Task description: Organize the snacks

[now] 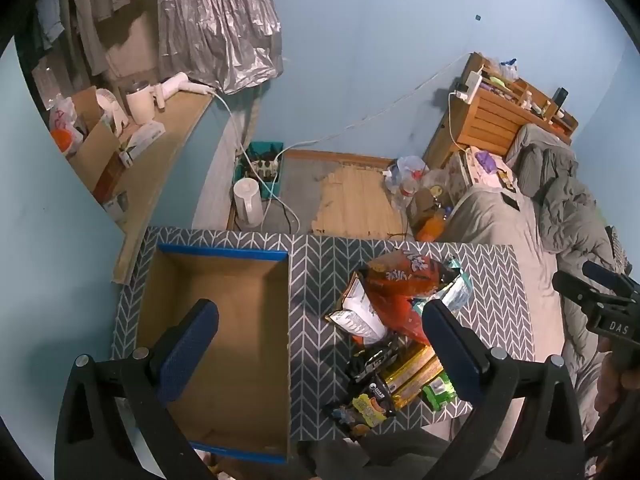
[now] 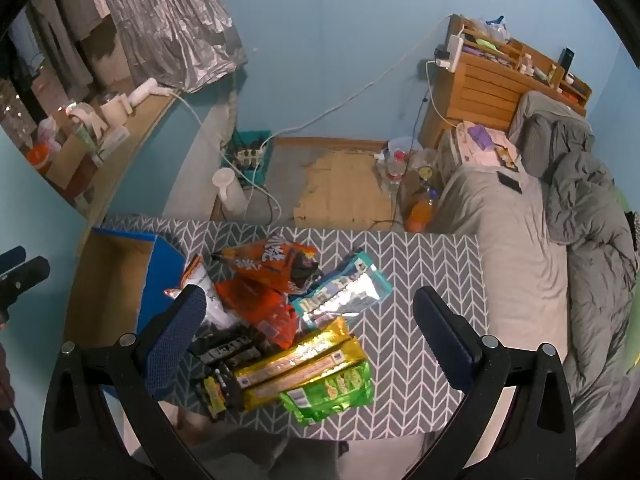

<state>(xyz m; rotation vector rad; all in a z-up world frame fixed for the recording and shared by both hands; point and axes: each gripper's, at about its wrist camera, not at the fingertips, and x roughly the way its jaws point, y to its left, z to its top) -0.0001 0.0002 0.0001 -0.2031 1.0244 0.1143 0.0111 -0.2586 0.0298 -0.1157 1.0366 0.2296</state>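
Note:
A pile of snack packs lies on the grey herringbone table (image 2: 420, 264): orange bags (image 2: 272, 264), a teal-and-silver pouch (image 2: 344, 288), a gold pack (image 2: 304, 360), a green pack (image 2: 332, 392) and dark small packs (image 2: 228, 352). The pile also shows in the left wrist view (image 1: 396, 312). An empty cardboard box (image 1: 224, 344) with blue tape edges sits left of the pile; its blue wall shows in the right wrist view (image 2: 160, 276). My left gripper (image 1: 320, 320) is open above the box's right edge. My right gripper (image 2: 308, 312) is open above the pile.
A bed with grey bedding (image 2: 520, 248) runs along the right. A wooden headboard shelf (image 2: 488, 80) stands at the back. A white kettle (image 1: 248, 200), power strip, bottles and bags (image 2: 400, 168) lie on the floor behind the table. A cluttered shelf (image 1: 132, 148) is at left.

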